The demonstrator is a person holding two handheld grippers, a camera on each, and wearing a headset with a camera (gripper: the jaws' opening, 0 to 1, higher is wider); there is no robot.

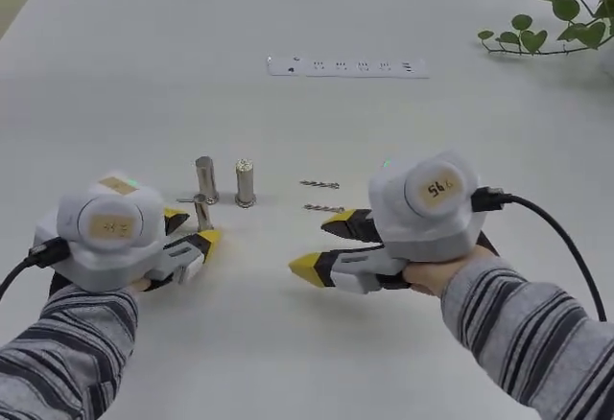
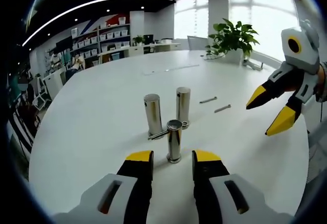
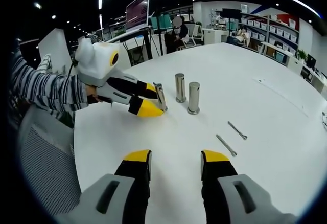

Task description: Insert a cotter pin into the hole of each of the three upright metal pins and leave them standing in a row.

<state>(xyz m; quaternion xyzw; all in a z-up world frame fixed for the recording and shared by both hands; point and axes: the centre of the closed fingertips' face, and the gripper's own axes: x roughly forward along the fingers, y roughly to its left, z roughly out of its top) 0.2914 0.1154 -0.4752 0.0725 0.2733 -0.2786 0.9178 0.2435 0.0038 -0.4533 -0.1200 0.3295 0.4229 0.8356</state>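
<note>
- Wide white table (image 1: 115,65), pale and bare across most of its top, carrying everything listed below.
- Leafy green plant (image 1: 552,22) trailing in at the far right edge of the head view, well apart from the work.
- Right tongs (image 1: 324,244) held low over the table on the right side, pointed leftward. Yellow-tipped jaws spread wide and gripping nothing (plain in the right gripper view, with bare table between the tips).
- Left tongs (image 2: 172,158) low on the left side, jaws likewise parted, set on either side of the near metal pin (image 2: 174,141). A sliver of table visible on each side of that pin in the left gripper view, so no contact to be seen.
- White power strip (image 1: 347,66) lying flat at the far middle of the table, well beyond the pins.
- Near metal pin upright, standing just in front of the other two.
- Left rear metal pin (image 1: 205,178) and right rear metal pin (image 1: 245,182) upright side by side, near each other but apart.
- Inserted cotter pin (image 2: 158,134) set crosswise through the upper part of the near metal pin, sticking out toward the left rear metal pin.
- Farther loose cotter pin (image 1: 319,185) and nearer loose cotter pin (image 1: 324,209) flat on the table, roughly parallel, to the right of the standing pins. Nearer one close to the right tongs' upper tip.
</note>
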